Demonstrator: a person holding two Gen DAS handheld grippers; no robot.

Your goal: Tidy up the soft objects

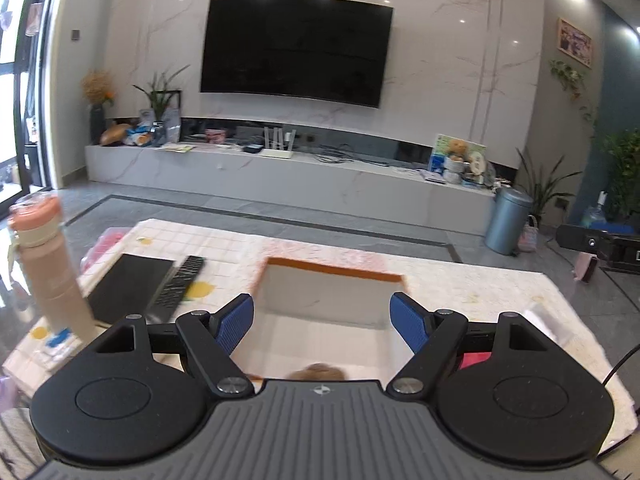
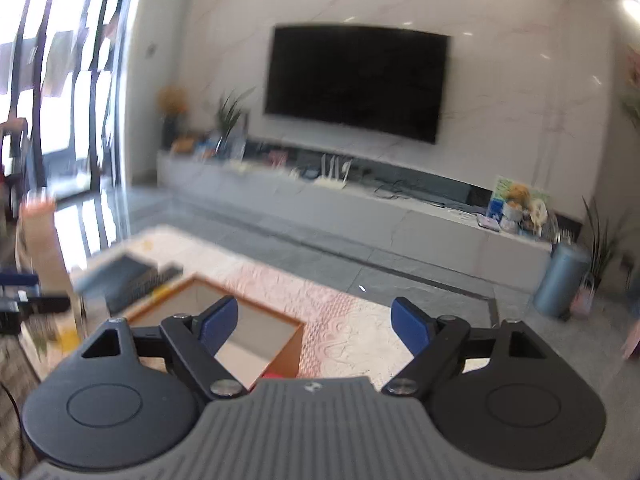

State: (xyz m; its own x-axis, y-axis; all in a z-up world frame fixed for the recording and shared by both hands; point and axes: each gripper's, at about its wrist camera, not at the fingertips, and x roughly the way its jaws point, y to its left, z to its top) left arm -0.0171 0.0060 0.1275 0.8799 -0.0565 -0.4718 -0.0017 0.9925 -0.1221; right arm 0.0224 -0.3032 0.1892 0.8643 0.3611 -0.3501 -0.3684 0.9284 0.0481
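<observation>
Left gripper (image 1: 322, 320) and right gripper (image 2: 315, 322): jaws wide, empty. Brown plush toy (image 1: 318, 372) in box (image 1: 336, 272), 6 o'clock under left gripper. Likely light, squashy; pinch mid-body.

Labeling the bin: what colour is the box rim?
Orange rim, white inside on the box; clearest in the left wrist view.

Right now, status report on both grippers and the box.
Left hand-held gripper open, empty, over the box. Right hand-held gripper open, empty. Brown soft thing inside box. Bottle stands left.
</observation>
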